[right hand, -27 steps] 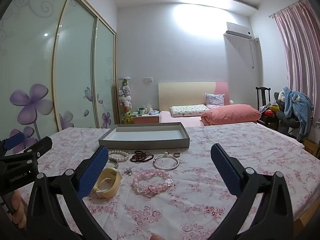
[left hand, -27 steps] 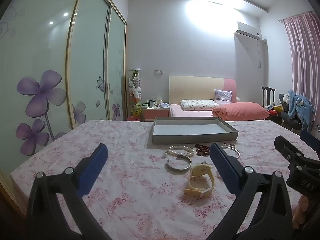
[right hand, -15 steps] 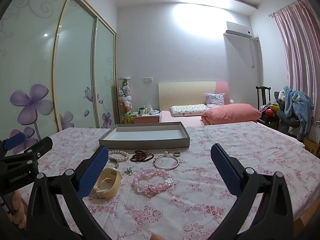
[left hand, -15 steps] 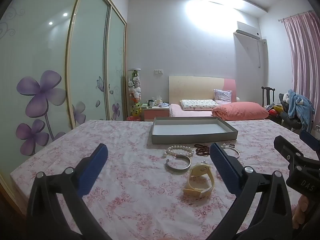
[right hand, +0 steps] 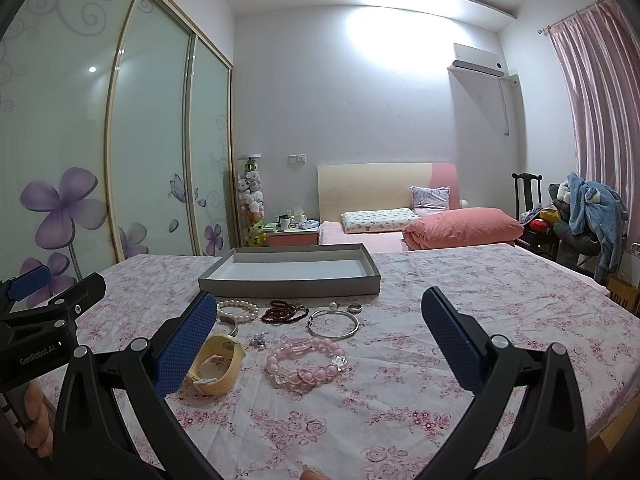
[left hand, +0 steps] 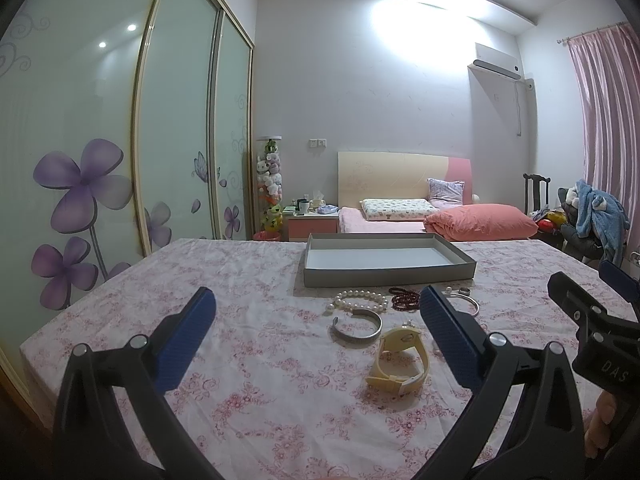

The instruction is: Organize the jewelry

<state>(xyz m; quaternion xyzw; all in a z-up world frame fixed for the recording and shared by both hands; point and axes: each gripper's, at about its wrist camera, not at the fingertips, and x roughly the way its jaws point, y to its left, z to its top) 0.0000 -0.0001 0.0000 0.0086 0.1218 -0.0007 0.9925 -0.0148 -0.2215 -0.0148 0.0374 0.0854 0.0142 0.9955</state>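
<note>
Both grippers, left gripper (left hand: 316, 340) and right gripper (right hand: 318, 344), spread wide, gripping nothing; jewelry loose at 12 o'clock, pink bead bracelet (right hand: 306, 364) nearest, short of gray tray (right hand: 288, 280); risk: snagging floral cloth (right hand: 460, 304), dragging neighbouring pieces together.

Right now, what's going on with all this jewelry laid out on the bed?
A person is holding a pair of tongs in each hand, about to tidy the jewelry. Both the left tongs and the right tongs are wide open and hold nothing. The grey tray has nothing in it yet. In front of it on the floral sheet lie a pearl bracelet, dark red beads, a silver bangle, a pink bead bracelet and a cream watch.
</note>
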